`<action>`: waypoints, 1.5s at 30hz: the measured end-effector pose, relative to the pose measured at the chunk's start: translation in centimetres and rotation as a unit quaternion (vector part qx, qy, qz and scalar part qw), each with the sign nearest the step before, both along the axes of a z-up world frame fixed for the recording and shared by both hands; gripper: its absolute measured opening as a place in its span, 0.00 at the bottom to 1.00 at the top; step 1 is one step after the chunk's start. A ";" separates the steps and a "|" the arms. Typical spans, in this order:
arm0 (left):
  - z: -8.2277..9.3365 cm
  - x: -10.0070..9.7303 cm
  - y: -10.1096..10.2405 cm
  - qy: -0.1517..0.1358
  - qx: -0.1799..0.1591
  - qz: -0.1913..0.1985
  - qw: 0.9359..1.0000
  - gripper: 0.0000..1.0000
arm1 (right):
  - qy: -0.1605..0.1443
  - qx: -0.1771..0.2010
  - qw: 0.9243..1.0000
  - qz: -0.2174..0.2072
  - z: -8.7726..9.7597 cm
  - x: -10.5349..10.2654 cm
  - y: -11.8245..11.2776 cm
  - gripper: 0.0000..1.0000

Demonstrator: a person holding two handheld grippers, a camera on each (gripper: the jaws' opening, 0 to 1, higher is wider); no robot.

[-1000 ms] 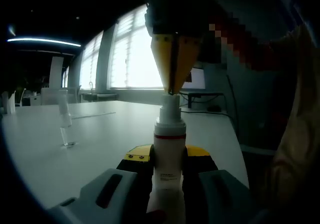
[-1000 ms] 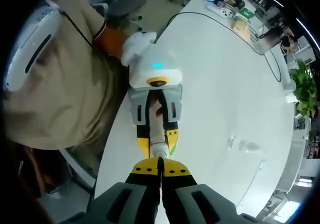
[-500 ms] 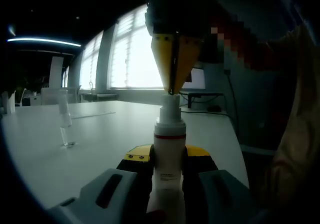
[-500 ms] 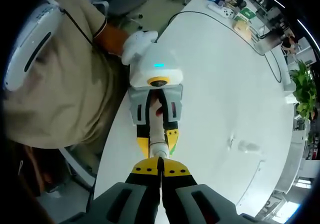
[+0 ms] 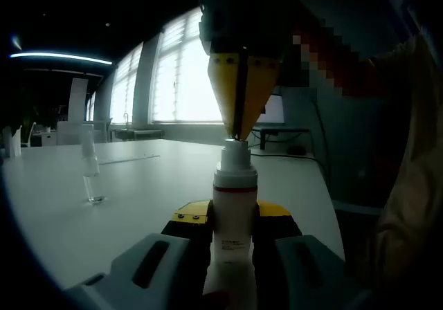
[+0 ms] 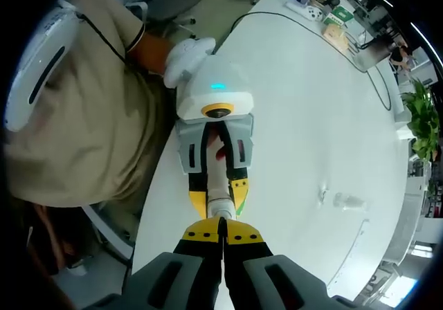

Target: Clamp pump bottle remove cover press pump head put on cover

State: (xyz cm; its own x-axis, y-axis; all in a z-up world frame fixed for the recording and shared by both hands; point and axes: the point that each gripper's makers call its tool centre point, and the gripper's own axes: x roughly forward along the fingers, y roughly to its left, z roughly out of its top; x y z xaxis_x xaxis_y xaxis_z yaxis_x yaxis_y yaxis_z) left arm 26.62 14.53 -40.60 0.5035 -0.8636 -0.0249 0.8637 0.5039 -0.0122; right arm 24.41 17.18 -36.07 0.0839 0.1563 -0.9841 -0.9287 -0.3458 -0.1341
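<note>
The left hand-held gripper point(image 5: 234, 230) squeezes the tall white plastic pump bottle with a red ring point(image 5: 234, 213) around its middle, so it stands straight and cannot tip over the big white desk point(image 5: 104, 206). The right hand-held gripper point(image 5: 239, 133) comes down from above with its yellow jaws closed together, tips resting on the white pump head point(image 5: 234, 156), likely to push it. The small clear plastic cover point(image 5: 90, 178) stands apart on the desk, out of the way.

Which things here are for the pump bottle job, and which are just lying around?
For the job:
pump bottle
pump head
clear cover standing on the table
left gripper
right gripper

Just lying around:
plant
small items on the table's far end
</note>
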 end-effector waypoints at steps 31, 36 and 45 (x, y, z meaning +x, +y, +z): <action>0.0 0.1 0.0 0.000 0.000 0.000 1.000 0.13 | -0.003 0.017 1.000 0.011 0.8 0.1 0.0 0.00; 0.0 0.1 0.0 0.000 0.000 0.000 1.000 0.13 | -0.002 0.015 1.000 0.010 0.8 0.1 0.1 0.00; 0.0 0.1 0.1 0.000 0.000 0.000 1.000 0.13 | 0.004 0.021 1.000 0.007 0.8 0.1 0.0 0.00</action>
